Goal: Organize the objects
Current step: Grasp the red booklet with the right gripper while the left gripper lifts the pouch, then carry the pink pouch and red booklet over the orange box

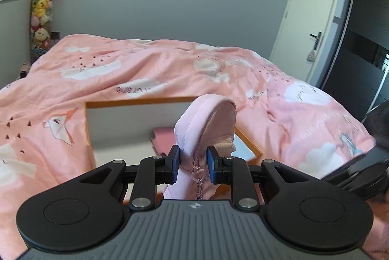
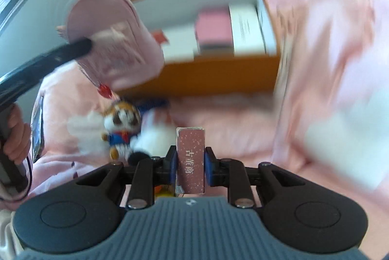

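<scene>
Both tongs are closed on something. Left gripper (image 1: 193, 161) pinches a soft pink pouch (image 1: 206, 124) by its lower end, near the zipper with a small bead chain, and the pouch stands up between the blue pads. Right gripper (image 2: 190, 162) has its jaws narrow around a small pink box (image 2: 190, 160) with light characters printed on it; the pads press on both long sides.

An orange box (image 2: 214, 75) with a white inside lies on the pink duvet (image 1: 145, 65) of the bed, and the pouch hangs over its near edge. Inside it, toward the far right corner in the right wrist view, a pink flat item (image 2: 214, 26) and a white carton (image 2: 245, 29) lie side by side. A small plush toy (image 2: 122, 128) rests on the duvet just before the orange box's near side.

I judge that the step in hand is carrying things to the orange box. Next move asks for bringing each piece over a free part of the box floor, lowering it, and only then loosening the pads, so the pouch does not fall across the rim.

Right wrist view is strongly blurred, so the print on the cartons is not readable. I cannot tell what the dark flat object at the left edge of that view is. Most of the pouch's underside is hidden behind the gripper body.
</scene>
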`<state>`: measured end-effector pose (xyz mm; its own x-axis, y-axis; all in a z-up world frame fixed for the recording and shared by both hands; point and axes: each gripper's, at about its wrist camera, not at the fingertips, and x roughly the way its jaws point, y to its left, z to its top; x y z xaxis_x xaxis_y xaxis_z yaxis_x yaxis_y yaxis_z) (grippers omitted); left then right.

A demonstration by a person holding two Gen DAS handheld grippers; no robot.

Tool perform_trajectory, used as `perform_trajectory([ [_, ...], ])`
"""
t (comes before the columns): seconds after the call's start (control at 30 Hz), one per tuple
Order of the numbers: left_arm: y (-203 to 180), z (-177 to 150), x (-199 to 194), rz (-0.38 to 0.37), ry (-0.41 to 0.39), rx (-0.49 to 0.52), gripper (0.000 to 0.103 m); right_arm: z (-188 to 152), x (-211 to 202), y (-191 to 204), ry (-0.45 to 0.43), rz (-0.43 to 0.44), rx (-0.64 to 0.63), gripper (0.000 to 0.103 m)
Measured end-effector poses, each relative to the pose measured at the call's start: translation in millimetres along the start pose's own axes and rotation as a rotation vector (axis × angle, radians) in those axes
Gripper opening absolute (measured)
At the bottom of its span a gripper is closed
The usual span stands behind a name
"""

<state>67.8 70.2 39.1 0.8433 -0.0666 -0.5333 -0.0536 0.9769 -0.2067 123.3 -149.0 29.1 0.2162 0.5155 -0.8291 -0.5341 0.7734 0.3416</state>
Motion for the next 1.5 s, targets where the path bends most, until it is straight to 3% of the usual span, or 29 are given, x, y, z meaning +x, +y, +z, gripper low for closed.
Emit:
perform_trajectory([
  [0.23,23,21,22,0.108,0.069,-0.013,0.026,58,-40,12,-0.182,-0.049,-0.265,0.024],
  [0.33,33,24,35,0.125,0.095,-0.037,0.026,88,-32,13,-0.206,-0.074,-0.296,0.024],
  [0.63,45,23,69,0.125,0.168,-0.068,0.026,137,18,17,-0.129,-0.060,-0.459,0.024],
  [0.9,53,23,94,0.126,0.218,-0.095,0.026,157,54,11,-0.094,-0.051,-0.414,0.024],
  [1.03,57,23,102,0.134,0.237,-0.093,0.026,159,70,5,-0.057,0.000,-0.373,0.024],
  [1.27,60,37,105,0.181,0.217,-0.027,0.026,161,92,20,0.020,0.159,-0.431,0.024],
  [1.5,62,41,121,0.178,0.261,0.013,0.026,161,138,30,0.194,0.214,-0.501,0.024],
])
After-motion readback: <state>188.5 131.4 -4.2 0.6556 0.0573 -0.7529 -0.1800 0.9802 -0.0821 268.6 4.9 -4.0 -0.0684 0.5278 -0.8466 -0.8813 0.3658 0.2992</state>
